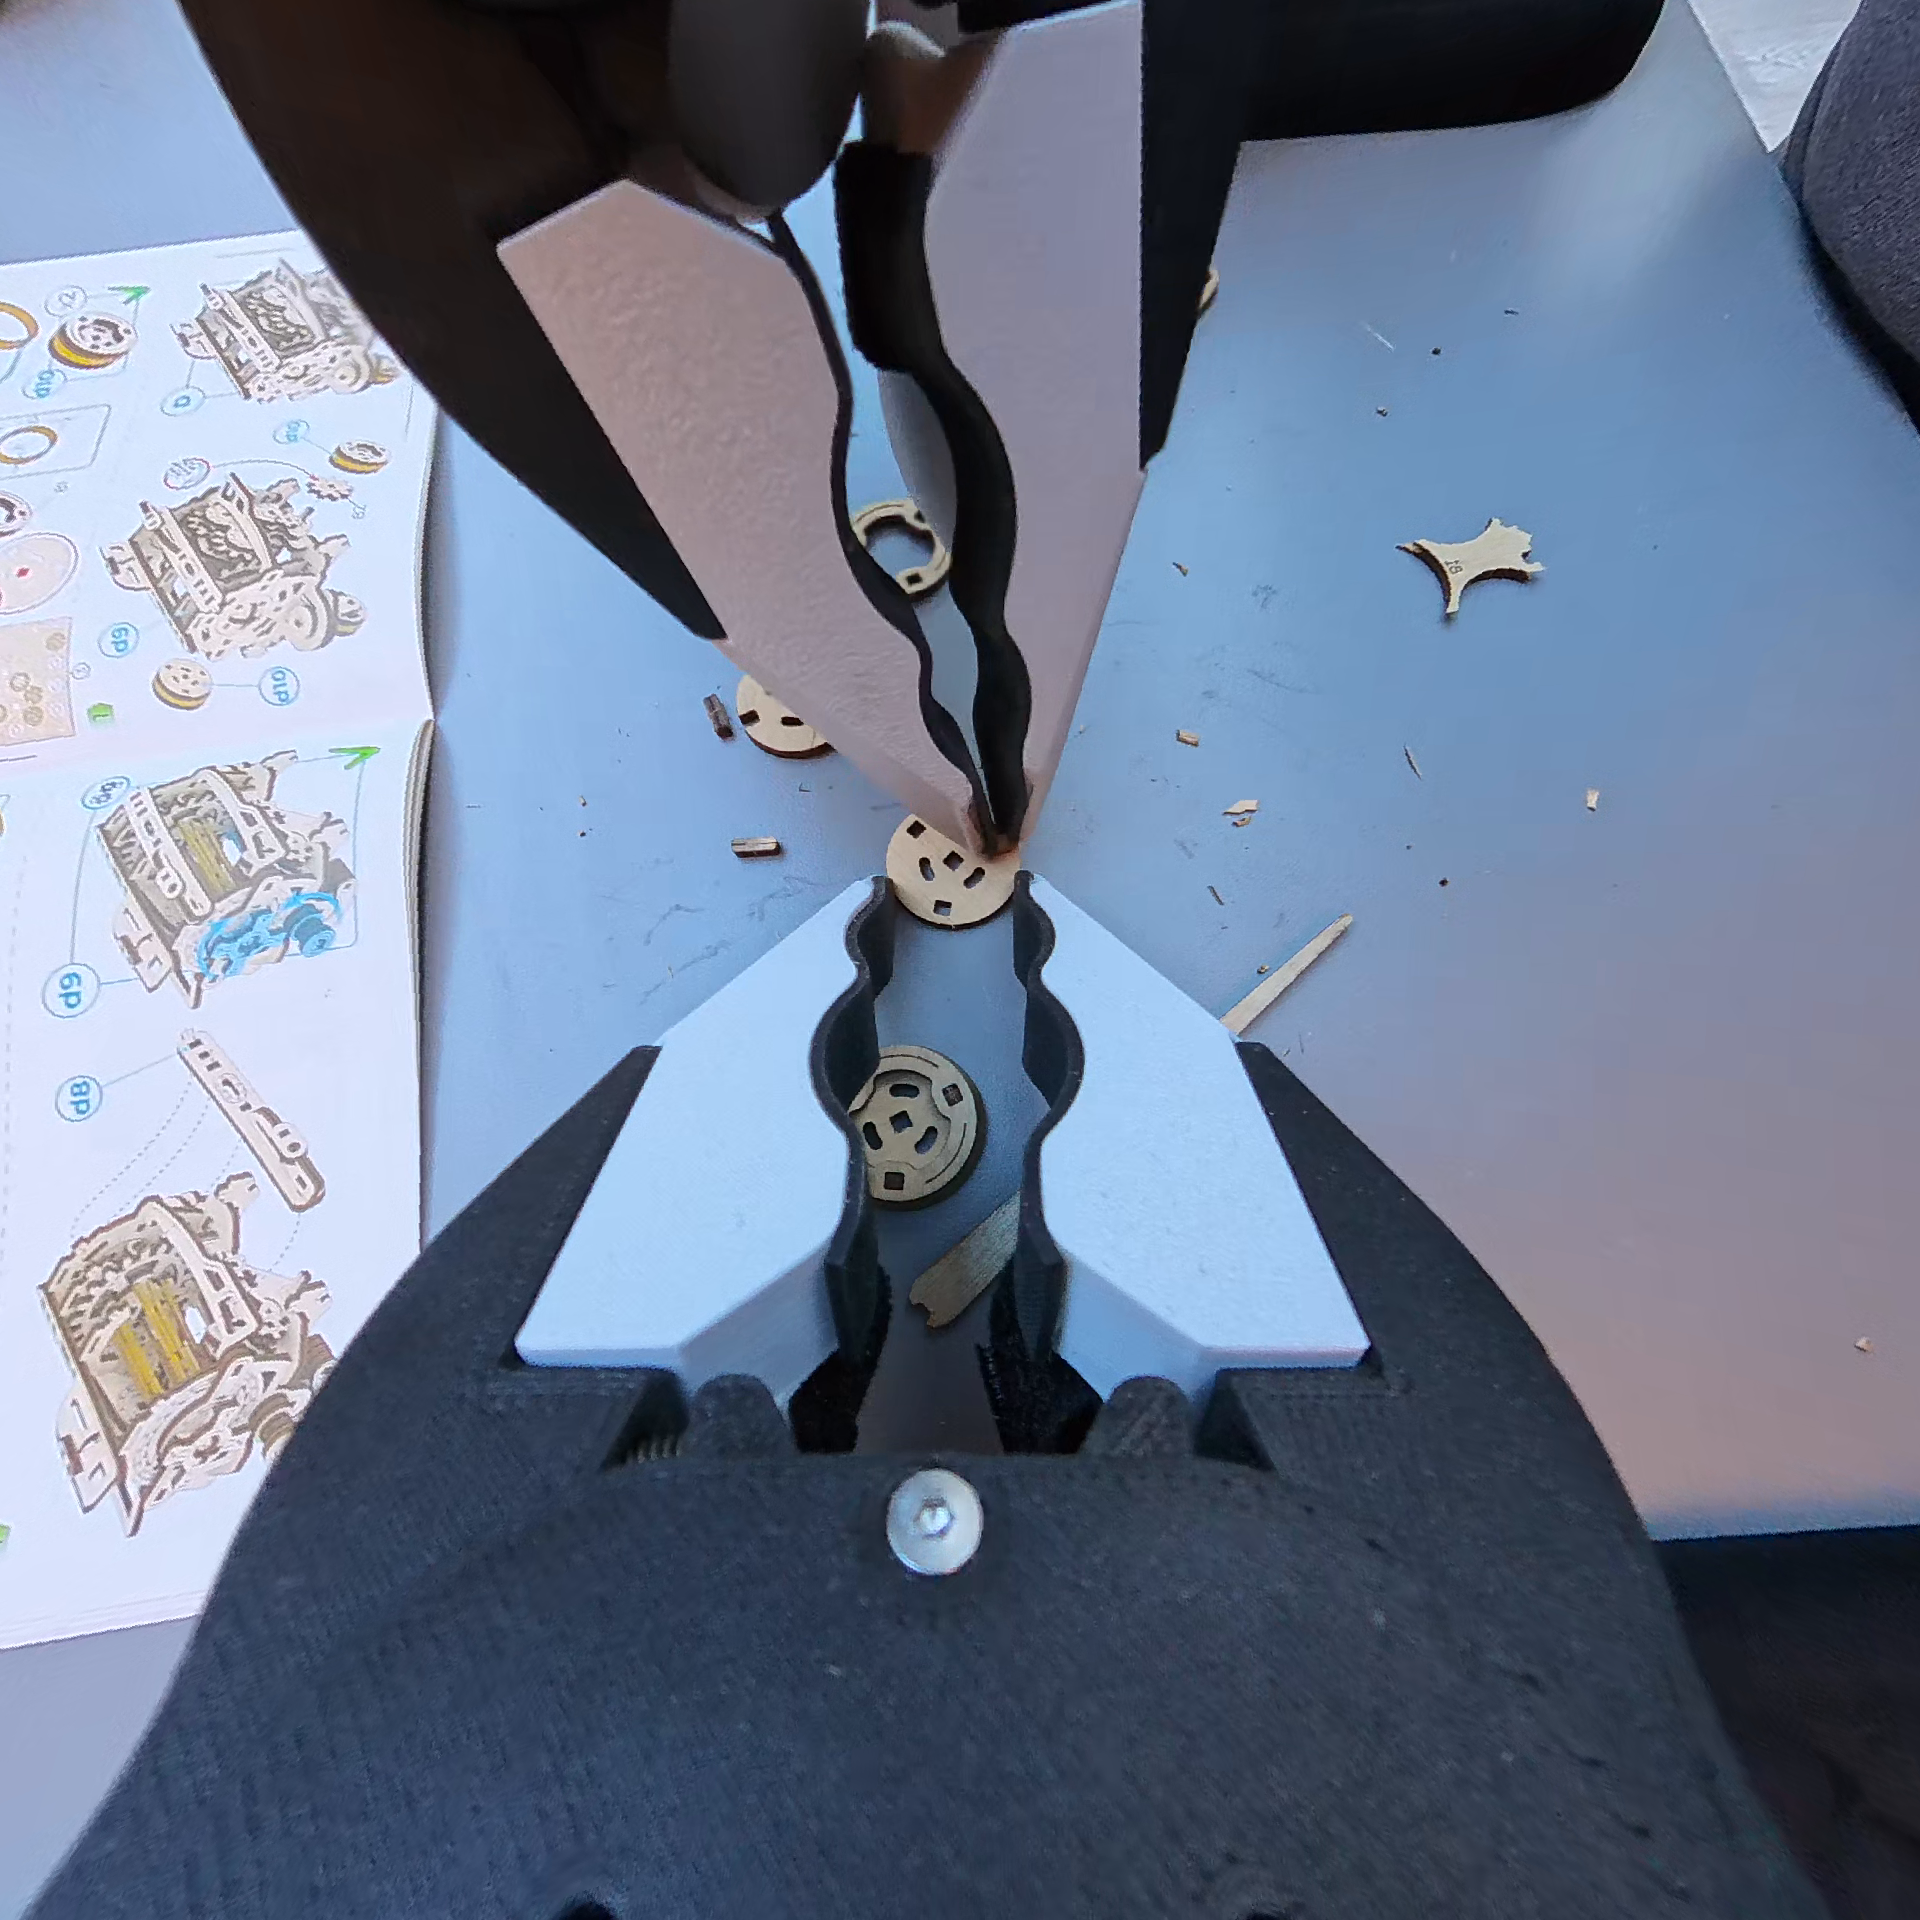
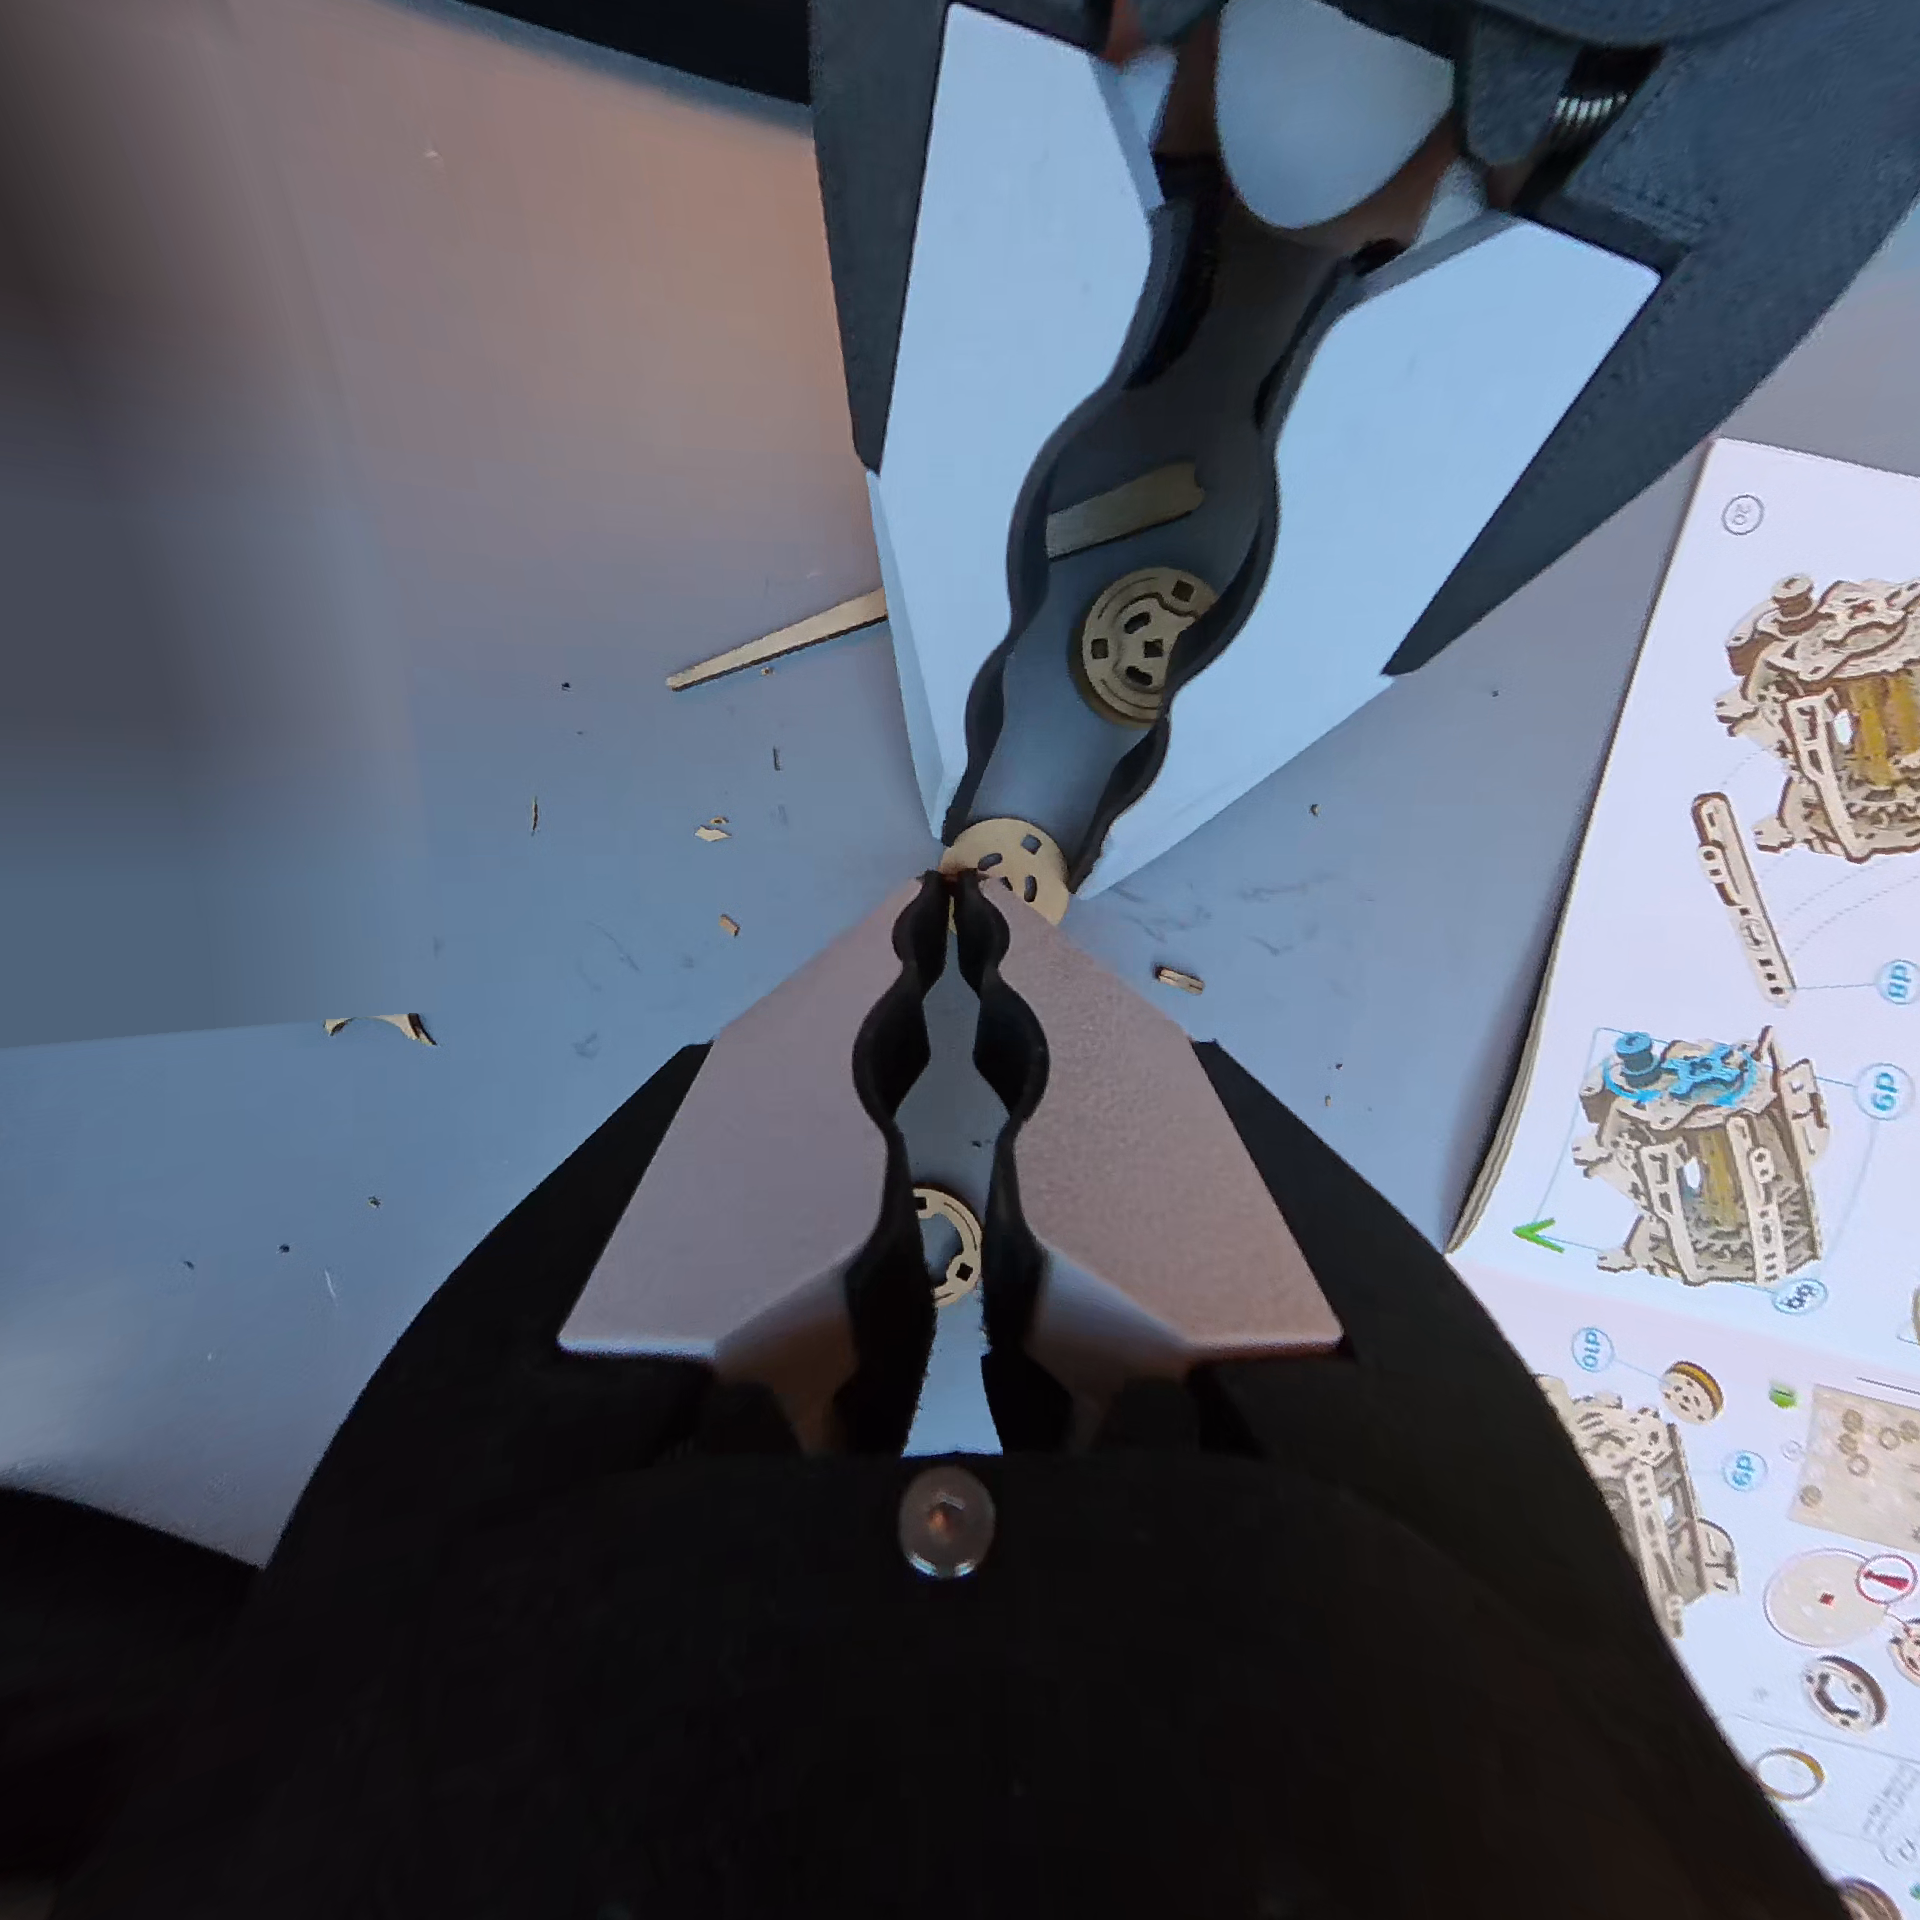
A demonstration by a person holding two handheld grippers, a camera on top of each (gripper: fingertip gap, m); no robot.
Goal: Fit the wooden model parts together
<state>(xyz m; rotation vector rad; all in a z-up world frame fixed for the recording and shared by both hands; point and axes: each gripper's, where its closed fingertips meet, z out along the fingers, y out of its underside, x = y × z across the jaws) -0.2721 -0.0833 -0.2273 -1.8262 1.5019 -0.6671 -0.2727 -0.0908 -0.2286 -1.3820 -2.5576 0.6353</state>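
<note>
My left gripper (image 1: 951, 885) pinches a small round wooden disc (image 1: 948, 871) with several cut-outs between its fingertips, just above the grey table (image 1: 1455, 1039). My right gripper (image 1: 997, 831) comes from the opposite side. Its tips are closed on a tiny wooden peg at the disc's rim, and the peg is mostly hidden. In the right wrist view the right gripper (image 2: 943, 881) meets the edge of the disc (image 2: 1023, 868), which the left gripper (image 2: 1016, 860) holds.
An engraved wooden wheel (image 1: 914, 1127) and a flat strip (image 1: 966, 1273) lie under the left gripper. A ring part (image 1: 899, 545), another disc (image 1: 774, 722), loose pegs (image 1: 755, 847), a thin stick (image 1: 1288, 971) and an offcut (image 1: 1470, 566) lie around. An instruction booklet (image 1: 208, 831) lies at the left. My two grippers' fingertips are within a few centimetres of each other.
</note>
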